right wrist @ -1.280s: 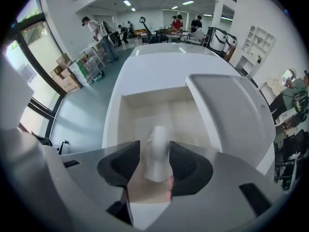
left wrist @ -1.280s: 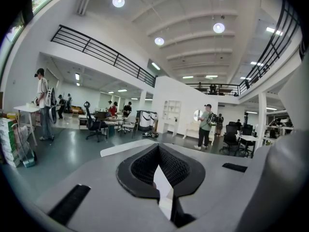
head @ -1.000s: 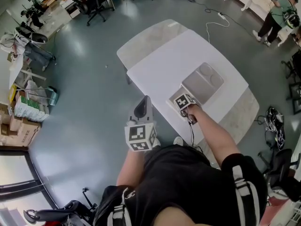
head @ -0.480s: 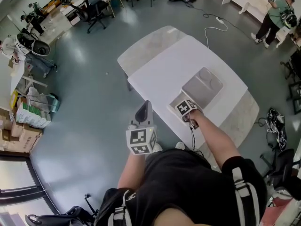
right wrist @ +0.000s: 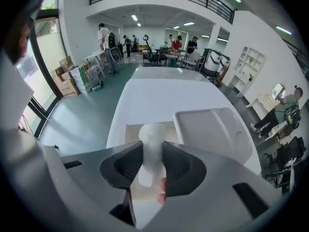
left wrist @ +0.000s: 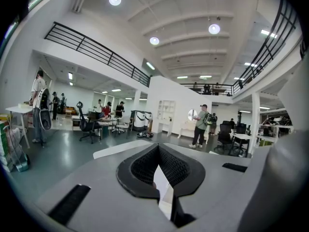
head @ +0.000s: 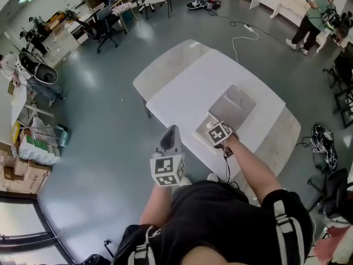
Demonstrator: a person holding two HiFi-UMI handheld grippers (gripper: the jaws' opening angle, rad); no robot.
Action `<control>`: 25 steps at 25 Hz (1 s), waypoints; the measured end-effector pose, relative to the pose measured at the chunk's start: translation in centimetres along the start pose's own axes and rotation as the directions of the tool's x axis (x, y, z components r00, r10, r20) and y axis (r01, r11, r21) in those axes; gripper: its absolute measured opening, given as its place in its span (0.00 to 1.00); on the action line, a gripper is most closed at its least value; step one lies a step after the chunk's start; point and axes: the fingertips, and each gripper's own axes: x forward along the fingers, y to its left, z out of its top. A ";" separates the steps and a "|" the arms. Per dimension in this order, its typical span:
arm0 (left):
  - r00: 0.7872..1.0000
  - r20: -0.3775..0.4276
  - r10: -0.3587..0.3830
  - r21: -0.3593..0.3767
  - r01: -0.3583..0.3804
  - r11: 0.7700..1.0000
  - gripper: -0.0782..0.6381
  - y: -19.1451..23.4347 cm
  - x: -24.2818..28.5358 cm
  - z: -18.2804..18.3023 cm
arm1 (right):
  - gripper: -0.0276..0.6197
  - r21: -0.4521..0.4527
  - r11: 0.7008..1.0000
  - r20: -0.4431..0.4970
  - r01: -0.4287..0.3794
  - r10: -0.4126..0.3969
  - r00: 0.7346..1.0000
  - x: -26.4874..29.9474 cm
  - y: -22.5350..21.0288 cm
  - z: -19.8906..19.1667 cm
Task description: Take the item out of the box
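- Now the right gripper (right wrist: 152, 153) hangs over the near edge of the white table (head: 193, 76), directly above the open box (right wrist: 128, 131).
- Its jaws are closing, and the white item (right wrist: 151, 138) stands upright between them, with a dark pad against each side of its narrow body.
- The item's rounded top sticks out past the jaw tips, while its lower end sits down between the pads, over the box's pale beige inside.
- Whether the item's foot touches the box bottom or hangs free of it cannot be told.
- The grey lid (right wrist: 212, 129) lies open just beside the box, on the side farther from the person, with two shallow moulded hollows showing in its surface.
- The left gripper (head: 170, 138) is held off the table, over the grey floor (head: 94, 120) and close to the person's body, well apart from the box.
- In the left gripper view its jaws stand together, the tips meeting with only a thin sliver of light between the pads and nothing held there.
- A person with a backpack (head: 311, 15) stands at the far side of the room, well apart from the table.
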 end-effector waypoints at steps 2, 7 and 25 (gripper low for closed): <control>1.000 -0.007 -0.007 -0.002 0.007 1.000 0.12 -0.2 0.2 -0.2 | 0.24 0.021 1.000 0.060 0.006 -0.007 0.998 -1.6 -0.2 1.1; 0.999 -0.006 -0.035 0.006 0.035 0.999 0.12 -1.3 1.2 -0.1 | 0.24 0.123 0.992 0.189 -0.020 -0.004 0.982 -5.1 -0.5 2.6; 0.993 0.003 -0.119 0.044 0.119 0.992 0.12 -6.0 4.9 1.5 | 0.24 0.271 0.947 0.784 0.174 -0.321 0.532 -26.7 -5.7 9.5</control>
